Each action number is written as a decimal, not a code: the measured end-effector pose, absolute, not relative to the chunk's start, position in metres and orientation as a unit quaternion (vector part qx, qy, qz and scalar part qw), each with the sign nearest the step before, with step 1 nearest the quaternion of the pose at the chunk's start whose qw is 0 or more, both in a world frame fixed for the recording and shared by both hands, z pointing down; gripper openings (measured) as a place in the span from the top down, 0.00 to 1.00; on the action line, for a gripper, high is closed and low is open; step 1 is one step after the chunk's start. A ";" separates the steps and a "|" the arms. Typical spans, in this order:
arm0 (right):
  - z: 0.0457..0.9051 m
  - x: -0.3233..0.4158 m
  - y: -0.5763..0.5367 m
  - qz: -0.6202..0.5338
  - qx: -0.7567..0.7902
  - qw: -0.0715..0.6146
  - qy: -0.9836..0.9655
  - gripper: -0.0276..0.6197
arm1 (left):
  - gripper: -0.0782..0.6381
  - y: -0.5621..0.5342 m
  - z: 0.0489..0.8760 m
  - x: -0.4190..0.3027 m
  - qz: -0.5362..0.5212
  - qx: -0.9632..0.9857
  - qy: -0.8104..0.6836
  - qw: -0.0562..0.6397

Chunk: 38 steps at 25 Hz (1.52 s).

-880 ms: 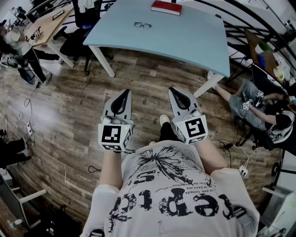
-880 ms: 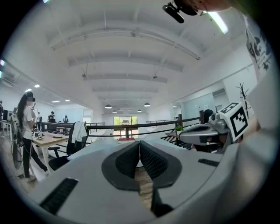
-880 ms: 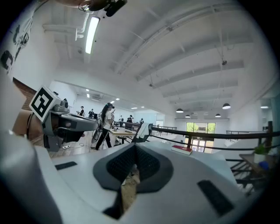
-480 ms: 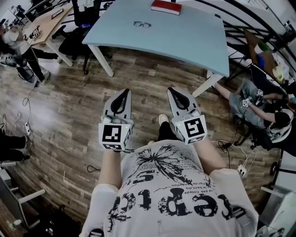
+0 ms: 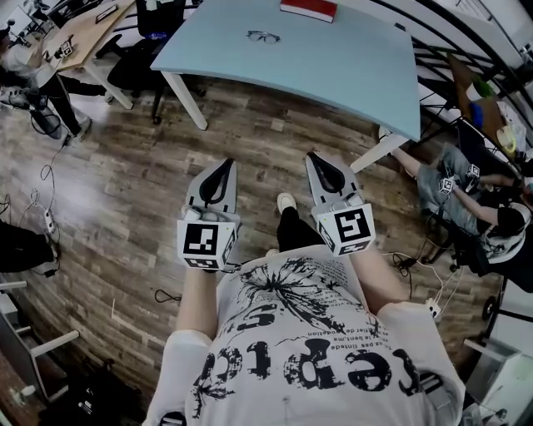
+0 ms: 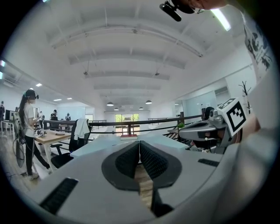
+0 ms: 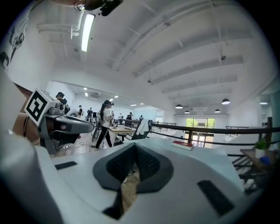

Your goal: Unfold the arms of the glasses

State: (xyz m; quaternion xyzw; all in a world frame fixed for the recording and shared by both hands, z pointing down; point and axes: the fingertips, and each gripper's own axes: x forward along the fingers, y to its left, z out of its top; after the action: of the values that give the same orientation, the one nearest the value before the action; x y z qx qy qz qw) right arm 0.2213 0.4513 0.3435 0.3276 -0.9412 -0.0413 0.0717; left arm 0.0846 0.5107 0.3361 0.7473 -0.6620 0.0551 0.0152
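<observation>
Clenched and empty, the left claw (image 5: 223, 169) and the right claw (image 5: 320, 165) hung side by side just ahead of the person's printed shirt (image 5: 308, 341). Each gripper view showed its pair of ribbed pads pressed together with nothing between them. Both claws pointed away from the person over the wooden floor (image 5: 250, 137), and a pale shoe (image 5: 286, 202) showed on the boards between them. Farther off stood the pale blue desk (image 5: 350, 66), well apart from both claws. The glasses (image 5: 263, 36) lay on its far part, left of centre and untouched; they were too small to tell how their arms sat. A red book (image 5: 308, 9) rested at the desk's far edge, to the right of the glasses. At the right a seated person (image 5: 462, 187) was on the floor beside the desk, and at the far left a standing person (image 5: 29, 71) was near a wooden desk (image 5: 83, 33).
</observation>
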 end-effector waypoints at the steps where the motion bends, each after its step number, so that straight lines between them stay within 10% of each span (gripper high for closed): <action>1: 0.345 0.218 0.447 -0.041 0.325 0.073 -0.942 0.94 | 0.86 0.507 0.337 0.082 0.055 0.746 -0.664 0.017; 38: 0.375 0.068 -0.038 -0.008 0.334 0.120 -0.935 0.94 | 0.86 0.027 0.380 -0.069 0.115 0.751 -0.647 0.074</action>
State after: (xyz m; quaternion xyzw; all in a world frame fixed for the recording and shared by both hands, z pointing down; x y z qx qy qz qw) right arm 0.0677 -0.0382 0.3751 0.3336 -0.9351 -0.0078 0.1195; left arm -0.0689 0.0268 0.3803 0.7506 -0.6465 0.1148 0.0739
